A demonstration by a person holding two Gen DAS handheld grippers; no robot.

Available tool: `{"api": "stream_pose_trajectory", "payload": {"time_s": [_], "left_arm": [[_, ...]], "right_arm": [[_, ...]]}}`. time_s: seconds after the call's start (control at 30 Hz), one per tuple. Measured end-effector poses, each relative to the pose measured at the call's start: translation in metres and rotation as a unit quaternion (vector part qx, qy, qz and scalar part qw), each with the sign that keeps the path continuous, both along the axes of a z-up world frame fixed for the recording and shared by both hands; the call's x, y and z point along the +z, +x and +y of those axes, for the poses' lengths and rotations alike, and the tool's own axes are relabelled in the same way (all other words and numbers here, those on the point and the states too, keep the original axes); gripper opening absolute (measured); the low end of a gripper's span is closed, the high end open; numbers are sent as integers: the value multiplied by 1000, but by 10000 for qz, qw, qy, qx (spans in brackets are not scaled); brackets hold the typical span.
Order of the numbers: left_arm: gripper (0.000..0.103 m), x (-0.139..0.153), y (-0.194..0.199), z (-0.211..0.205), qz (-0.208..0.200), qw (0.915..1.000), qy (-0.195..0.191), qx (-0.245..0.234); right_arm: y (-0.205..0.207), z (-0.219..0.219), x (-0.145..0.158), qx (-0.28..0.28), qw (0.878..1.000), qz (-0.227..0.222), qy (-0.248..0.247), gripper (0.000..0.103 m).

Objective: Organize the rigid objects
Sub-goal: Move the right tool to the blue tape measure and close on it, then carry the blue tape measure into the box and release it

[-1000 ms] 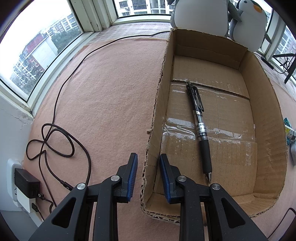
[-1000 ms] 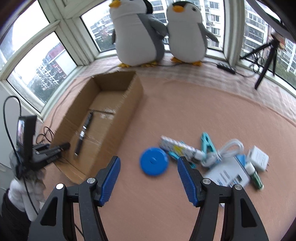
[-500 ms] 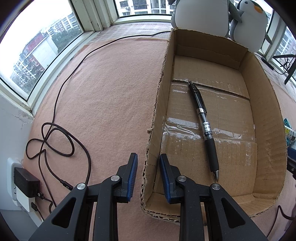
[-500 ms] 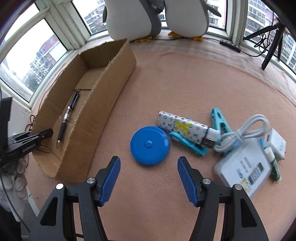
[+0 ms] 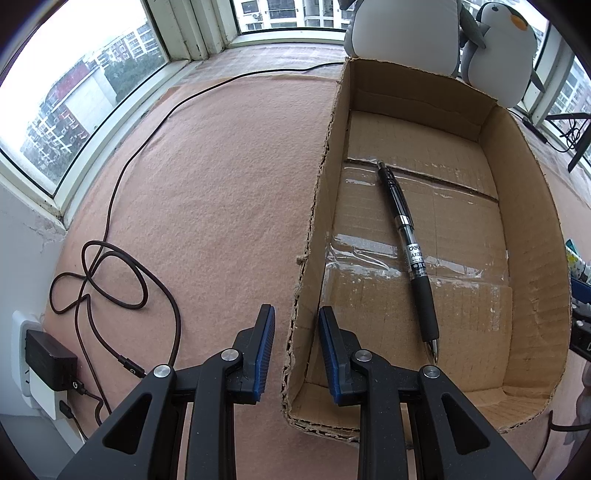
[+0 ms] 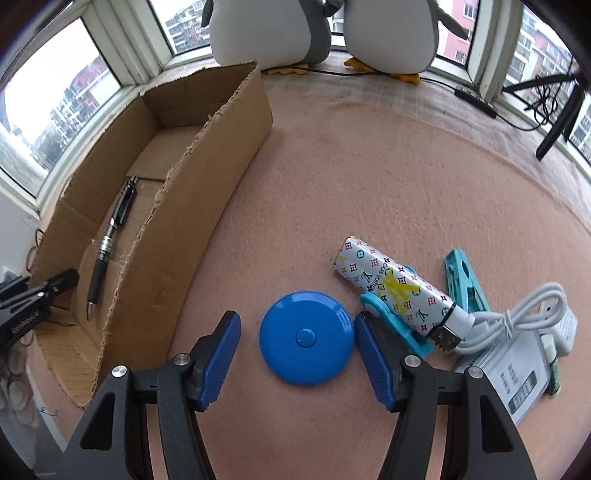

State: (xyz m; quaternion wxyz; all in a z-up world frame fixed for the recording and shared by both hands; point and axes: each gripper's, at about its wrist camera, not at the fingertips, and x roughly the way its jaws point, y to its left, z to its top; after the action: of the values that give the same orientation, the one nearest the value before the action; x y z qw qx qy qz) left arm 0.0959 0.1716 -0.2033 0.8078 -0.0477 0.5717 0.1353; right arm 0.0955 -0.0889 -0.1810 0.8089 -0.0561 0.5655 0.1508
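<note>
Pink felt [image 6: 369, 166]; only right view shows blue disc [image 6: 306, 338] between pads [image 6: 371, 356].

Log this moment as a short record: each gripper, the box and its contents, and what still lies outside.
left gripper: jaws straddle the near left wall of the cardboard box, a gap on each side
right gripper: jaws open, either side of the blue round disc, not clamped
box contents: one black pen, lying flat
outside the box: disc, patterned power bank, teal clips, white cable, ID card
background: two plush penguins by the window
</note>
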Motion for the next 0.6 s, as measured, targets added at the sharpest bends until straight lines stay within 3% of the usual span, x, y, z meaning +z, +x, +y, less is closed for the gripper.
{"api": "stream_pose_trajectory", "payload": {"time_s": [0.13,0.6], "left_arm": [[26,-1,0,1,-7,10000,3,-2],[26,-2,-2,-1,-21,10000,31,-8]], "right_arm": [[-1,2,0,113,9997,-63,-195,47],[-12,-1,18,138,9998,-147,54,46]]}}
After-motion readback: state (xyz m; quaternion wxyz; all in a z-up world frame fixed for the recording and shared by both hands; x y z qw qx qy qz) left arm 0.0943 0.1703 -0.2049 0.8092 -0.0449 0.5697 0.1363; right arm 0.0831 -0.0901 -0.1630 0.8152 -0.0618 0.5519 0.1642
